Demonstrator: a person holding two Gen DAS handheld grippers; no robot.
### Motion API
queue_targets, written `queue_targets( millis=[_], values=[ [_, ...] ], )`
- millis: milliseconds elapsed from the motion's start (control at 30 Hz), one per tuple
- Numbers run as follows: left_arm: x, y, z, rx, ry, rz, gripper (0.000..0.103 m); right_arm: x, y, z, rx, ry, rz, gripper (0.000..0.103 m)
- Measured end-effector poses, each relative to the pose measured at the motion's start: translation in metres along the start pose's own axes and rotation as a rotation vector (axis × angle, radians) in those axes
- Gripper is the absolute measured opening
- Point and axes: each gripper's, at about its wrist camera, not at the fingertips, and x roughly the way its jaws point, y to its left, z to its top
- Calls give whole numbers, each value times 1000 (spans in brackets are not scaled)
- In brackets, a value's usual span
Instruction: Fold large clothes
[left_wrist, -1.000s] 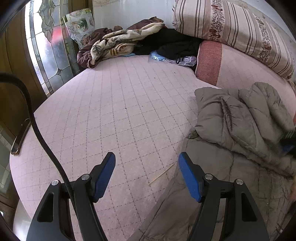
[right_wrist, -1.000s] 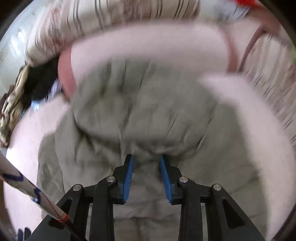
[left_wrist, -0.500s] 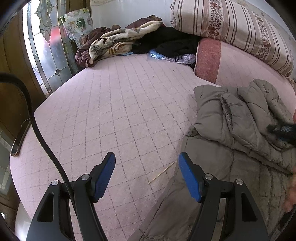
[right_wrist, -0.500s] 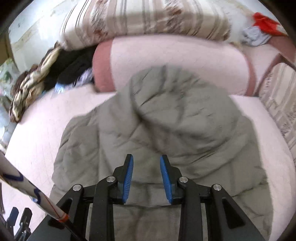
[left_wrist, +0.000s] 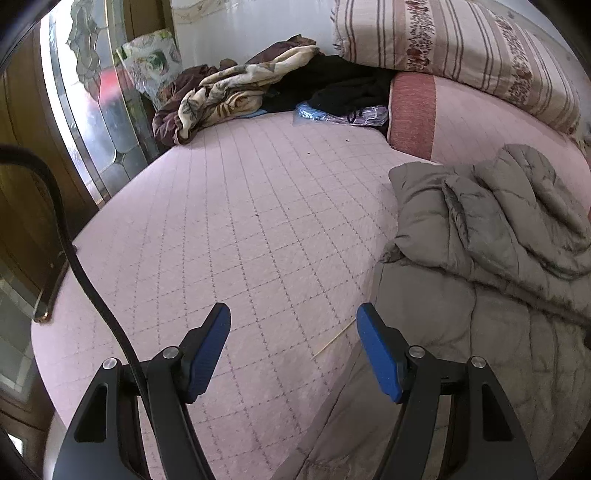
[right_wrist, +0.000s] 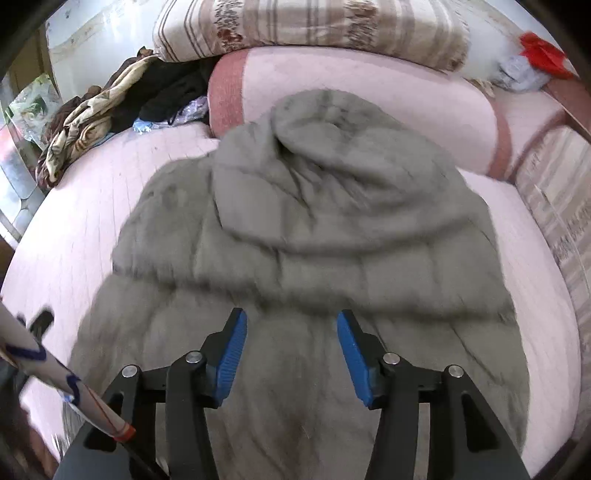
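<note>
Right gripper (right_wrist: 291, 347) above the grey jacket (right_wrist: 314, 229), jaws just been opening, nothing between them. Left gripper (left_wrist: 293, 347) wide, empty, over the pink bed (left_wrist: 240, 229) by the jacket's edge. Jacket lies on bed, partly folded, top against a pink bolster (right_wrist: 369, 85); clothes pile (left_wrist: 236, 96) far corner.

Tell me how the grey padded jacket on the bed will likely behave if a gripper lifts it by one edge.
The grey padded jacket would probably sag and drape, since it already lies in soft folds. Its quilted puffiness suggests bulk without much weight. The smooth shell may slip from a shallow pinch.
</note>
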Motion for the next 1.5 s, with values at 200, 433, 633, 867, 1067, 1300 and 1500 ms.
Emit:
queue_targets(
  millis=[200,433,633,867,1067,1300,1500],
  values=[
    [-17,5,-16,29,-31,37,70,-39,-52,-70,37,20,-58,58],
    [-52,1,-40,77,-138,56,70,-87,-110,-137,106,15,-103,64],
    [-77,5,-60,74,-180,63,70,-106,-140,-166,157,-4,-95,66],
    [-95,13,-84,106,-133,77,70,-110,-150,-179,183,-25,-52,67],
    [-118,24,-95,121,-94,92,70,-110,-158,-183,212,-43,-3,67],
    [-151,25,-107,106,-78,42,70,-111,-159,-190,219,-74,24,70],
    [-169,13,-116,127,-58,-3,70,-110,-154,-195,192,-79,30,70]
  ],
)
